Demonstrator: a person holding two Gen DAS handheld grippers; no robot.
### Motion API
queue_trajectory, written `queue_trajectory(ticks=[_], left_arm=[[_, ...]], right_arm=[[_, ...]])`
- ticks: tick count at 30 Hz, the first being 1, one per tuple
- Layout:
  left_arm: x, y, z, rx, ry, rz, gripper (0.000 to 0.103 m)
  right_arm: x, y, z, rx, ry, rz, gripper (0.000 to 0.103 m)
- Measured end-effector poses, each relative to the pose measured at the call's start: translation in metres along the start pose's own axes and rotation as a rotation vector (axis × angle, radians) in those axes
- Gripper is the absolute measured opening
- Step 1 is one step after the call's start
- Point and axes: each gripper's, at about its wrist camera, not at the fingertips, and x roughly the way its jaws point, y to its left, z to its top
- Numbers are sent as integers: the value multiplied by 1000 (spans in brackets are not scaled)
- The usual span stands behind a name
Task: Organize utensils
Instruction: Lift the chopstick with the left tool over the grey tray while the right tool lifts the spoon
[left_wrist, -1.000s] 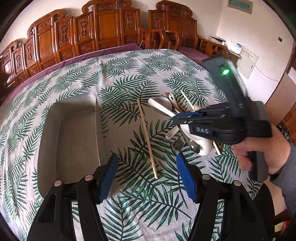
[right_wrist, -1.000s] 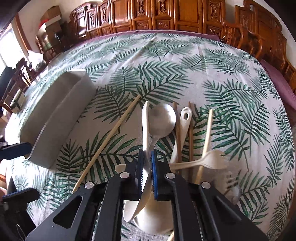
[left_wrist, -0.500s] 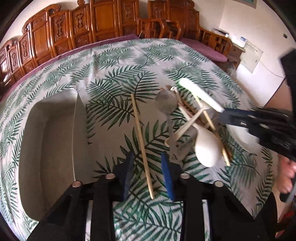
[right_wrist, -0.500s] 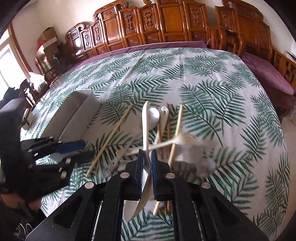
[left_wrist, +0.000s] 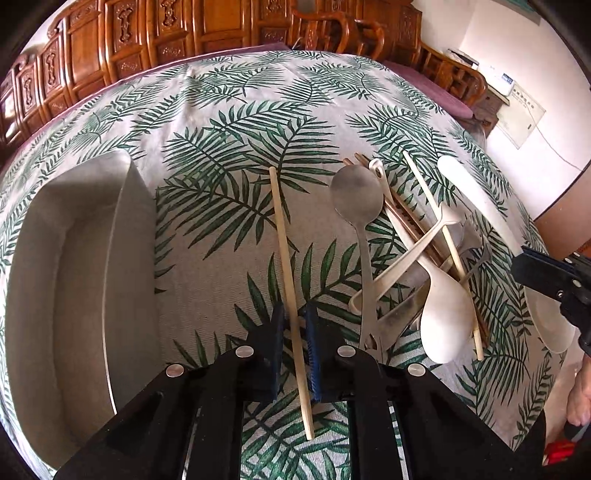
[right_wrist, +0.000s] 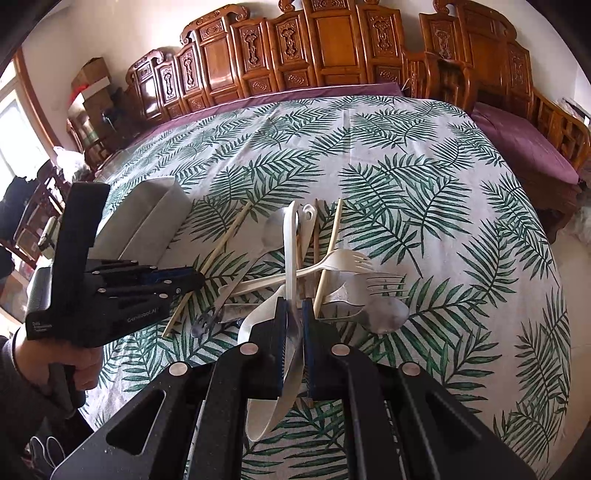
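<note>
A long pale chopstick (left_wrist: 286, 258) lies on the leaf-print cloth. My left gripper (left_wrist: 294, 317) has its jaws close on either side of it, nearly shut, touching or almost touching it. A grey tray (left_wrist: 74, 266) sits to its left. A pile of utensils lies to the right: a metal spoon (left_wrist: 356, 201), a white spoon (left_wrist: 443, 314), forks and chopsticks. My right gripper (right_wrist: 293, 314) is shut on a white plastic knife (right_wrist: 290, 251) and holds it above the pile. The right gripper also shows at the right edge of the left wrist view (left_wrist: 550, 280).
The round table (right_wrist: 406, 155) has carved wooden chairs (right_wrist: 325, 44) around its far side. The grey tray (right_wrist: 147, 221) shows at the left in the right wrist view, behind the left gripper (right_wrist: 192, 278). A white plastic fork (right_wrist: 332, 262) and a metal fork (right_wrist: 380, 284) top the pile.
My left gripper has come down over the lone chopstick and its jaws have closed in on it. My right gripper has lifted the white knife up and to the right.
</note>
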Motion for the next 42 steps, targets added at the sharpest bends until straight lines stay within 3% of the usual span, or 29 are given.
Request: queue_trajectory(ticks=[3,5,8,16,27,35,42], left_arm=[[3,-4,3,15,-6,18,11],[4,-5,4,22,-8,29,5],[2,-6,2,25,1,-4,4],[-52,0,0,43,-101,-12,4],[-106,51,-1,21,-180,12,4],[-108,97,-11,-32,-187,47,4],[-101,118,-15,-55,-180,30,4]], right_arm=[[-2,-1,0,3,-4,0,10],[-2,-1,1,4,-4,-1,10],[-1,1,1,-5,-1,3,10],[-1,25,-1,-42,0,12,10],[-4,67,18,-45,-31,35,10],[0,107,33,-59,-41,47,10],[6,137,43,-82,-31,47,10]])
